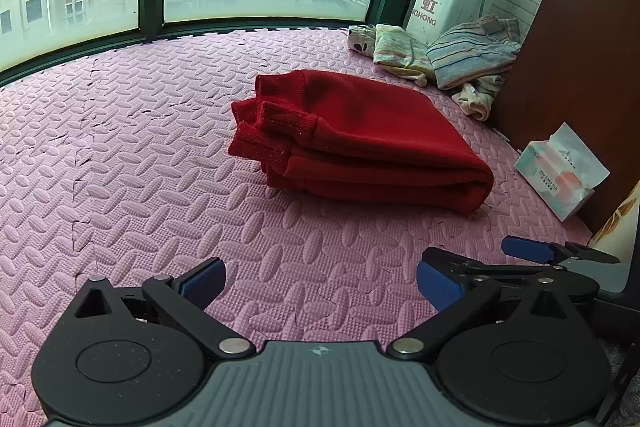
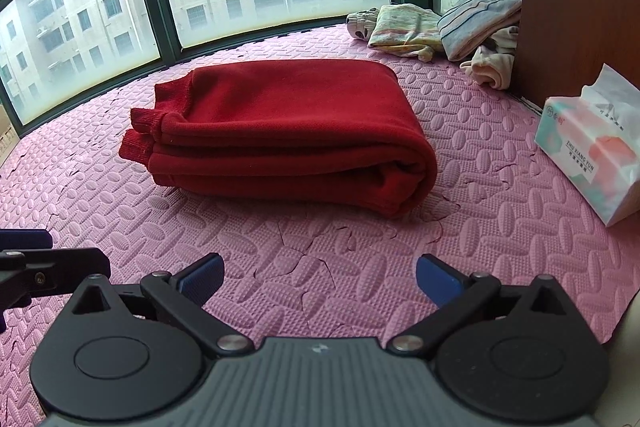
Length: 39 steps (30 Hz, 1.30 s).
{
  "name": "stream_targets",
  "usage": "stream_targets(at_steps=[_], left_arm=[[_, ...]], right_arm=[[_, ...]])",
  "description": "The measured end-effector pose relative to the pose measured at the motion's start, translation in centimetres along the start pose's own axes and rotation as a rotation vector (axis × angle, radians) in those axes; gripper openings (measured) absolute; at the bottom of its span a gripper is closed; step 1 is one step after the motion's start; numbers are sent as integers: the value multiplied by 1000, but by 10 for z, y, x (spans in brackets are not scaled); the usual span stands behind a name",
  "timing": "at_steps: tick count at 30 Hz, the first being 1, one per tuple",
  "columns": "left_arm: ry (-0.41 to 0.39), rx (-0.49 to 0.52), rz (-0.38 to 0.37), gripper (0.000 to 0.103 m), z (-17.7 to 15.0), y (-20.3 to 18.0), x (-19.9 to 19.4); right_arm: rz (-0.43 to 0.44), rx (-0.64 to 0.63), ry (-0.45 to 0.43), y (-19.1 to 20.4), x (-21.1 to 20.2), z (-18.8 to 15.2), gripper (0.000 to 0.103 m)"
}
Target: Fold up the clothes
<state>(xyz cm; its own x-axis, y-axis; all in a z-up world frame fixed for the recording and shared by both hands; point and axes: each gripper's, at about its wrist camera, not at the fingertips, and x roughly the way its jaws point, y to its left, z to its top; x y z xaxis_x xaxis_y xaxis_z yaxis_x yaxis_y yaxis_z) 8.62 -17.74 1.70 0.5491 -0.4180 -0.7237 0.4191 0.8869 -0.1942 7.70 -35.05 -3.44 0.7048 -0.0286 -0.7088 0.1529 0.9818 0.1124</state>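
- The left tongs point(image 1: 320, 285) are hanging wide open at 6 o'clock of their own view, blue ribbed pads point(image 1: 208, 283) well apart and gripping nothing; the right tongs point(image 2: 320, 281) are doing the same just beside them, spread wide and empty.
- Both are hovering over a pink foam mat point(image 1: 120, 167), made of interlocking tiles embossed with oval treads and showing cracked seams. The stretch of mat between the tongs and the garment is lying bare.
- The red sweater point(image 2: 288, 123), a thick soft knit with ribbed cuffs, is lying folded in a flat rectangular stack in the middle of the mat, at 12 o'clock from the right tongs and touching neither. Its rounded fold is facing 4 o'clock, its cuffs pointing to 9 o'clock.
- A soft plastic tissue pack point(image 2: 592, 155) is sitting at 2 o'clock, close to a brown wooden panel point(image 1: 580, 67).
- A loose pile of clothes point(image 1: 460, 55), striped and pale fabrics, is crumpling against the far corner at 1 o'clock.
- Green-framed windows point(image 2: 160, 15) are edging the mat's far side.
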Motion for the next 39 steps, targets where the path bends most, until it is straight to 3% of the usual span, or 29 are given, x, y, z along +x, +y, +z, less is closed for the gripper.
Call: stream_targets(at_steps=[17,39], left_arm=[[-3,-8,36,103,3,1,5],[2,15,29,103,0,-6,6]], right_arm=[[4,10,12,-2,5,1,103],[13,13,12,-3,5,1,103]])
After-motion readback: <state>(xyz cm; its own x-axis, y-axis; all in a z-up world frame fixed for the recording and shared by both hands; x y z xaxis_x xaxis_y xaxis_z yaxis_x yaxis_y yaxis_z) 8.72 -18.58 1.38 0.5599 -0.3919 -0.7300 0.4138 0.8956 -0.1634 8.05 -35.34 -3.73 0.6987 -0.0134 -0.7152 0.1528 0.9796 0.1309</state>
